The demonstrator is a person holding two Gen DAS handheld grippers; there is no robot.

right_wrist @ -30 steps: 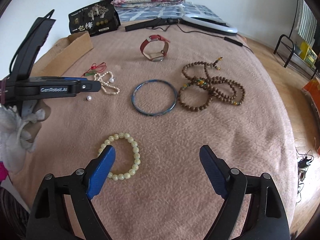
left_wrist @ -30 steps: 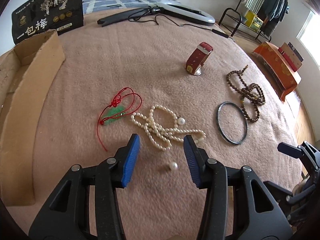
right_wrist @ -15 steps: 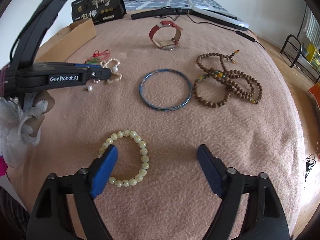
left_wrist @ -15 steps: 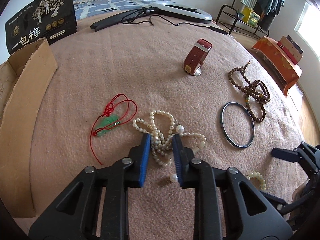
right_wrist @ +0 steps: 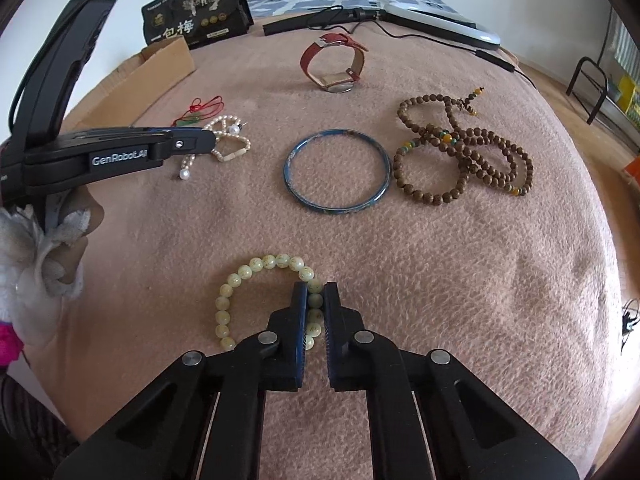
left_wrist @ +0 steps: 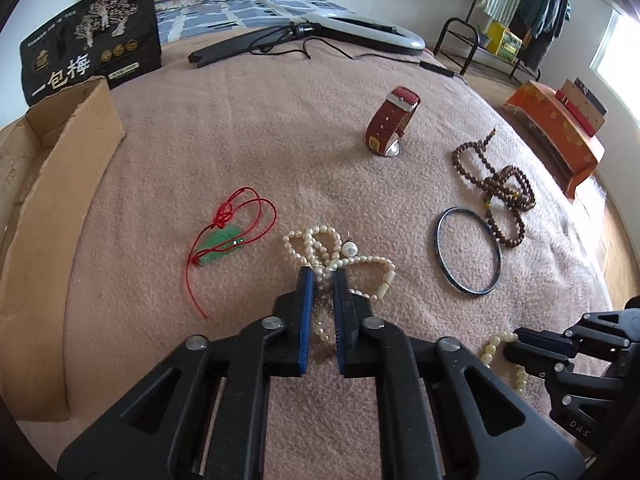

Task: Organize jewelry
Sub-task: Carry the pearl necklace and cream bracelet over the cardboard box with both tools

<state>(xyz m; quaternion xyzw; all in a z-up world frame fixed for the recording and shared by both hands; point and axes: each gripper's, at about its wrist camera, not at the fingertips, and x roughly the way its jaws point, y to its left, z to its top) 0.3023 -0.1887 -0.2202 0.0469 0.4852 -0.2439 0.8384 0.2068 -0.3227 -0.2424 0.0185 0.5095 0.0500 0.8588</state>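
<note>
The pearl necklace lies bunched on the pink blanket, its near strands pinched between the clenched blue pads of the left tool. A red-cord jade pendant sits at its 9 o'clock, a blue bangle at 3 o'clock. The right tool is clamped on the pale jade bead bracelet, gripping the loop's right side. Beyond, at 12 o'clock, lie the bangle, wooden prayer beads and a red-strap watch.

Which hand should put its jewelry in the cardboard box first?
Probably left. The left gripper pinches the pearl necklace nearer the cardboard box; the right gripper holds the pale bead bracelet farther away.
</note>
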